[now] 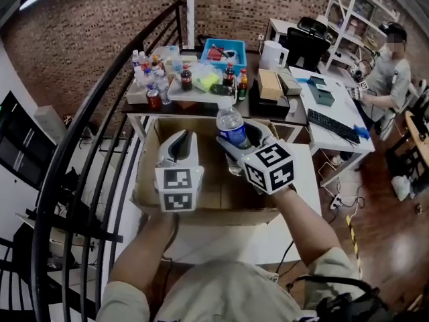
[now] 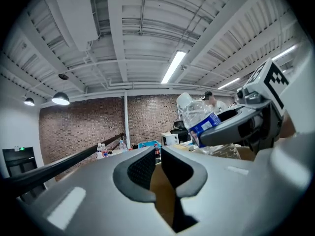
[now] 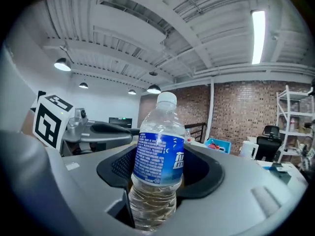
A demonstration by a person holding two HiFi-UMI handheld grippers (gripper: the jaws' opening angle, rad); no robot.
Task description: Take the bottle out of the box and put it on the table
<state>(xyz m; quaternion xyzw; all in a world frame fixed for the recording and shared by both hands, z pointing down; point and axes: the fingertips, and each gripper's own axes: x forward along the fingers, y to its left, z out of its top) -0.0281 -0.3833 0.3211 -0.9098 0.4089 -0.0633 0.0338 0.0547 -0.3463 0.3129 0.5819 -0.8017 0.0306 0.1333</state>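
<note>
A clear water bottle [image 1: 231, 127] with a blue label and white cap stands upright between the pads of my right gripper [image 1: 236, 143], which is shut on its lower body. It hangs above the open cardboard box [image 1: 216, 212]. In the right gripper view the bottle [image 3: 158, 156] fills the middle of that gripper [image 3: 160, 173]. My left gripper [image 1: 179, 146] is level over the box's left half, its jaws together with nothing between them. The left gripper view looks past that gripper [image 2: 158, 163] to the bottle [image 2: 197, 116] held in the right gripper [image 2: 236, 127].
The box sits on a white table [image 1: 305, 176]. Behind it a table [image 1: 201, 94] carries several bottles, cans, a blue bin [image 1: 223, 51] and a kettle [image 1: 273, 54]. A black stair railing [image 1: 87, 139] runs along the left. A person [image 1: 389, 72] sits at a desk [image 1: 335, 113] to the right.
</note>
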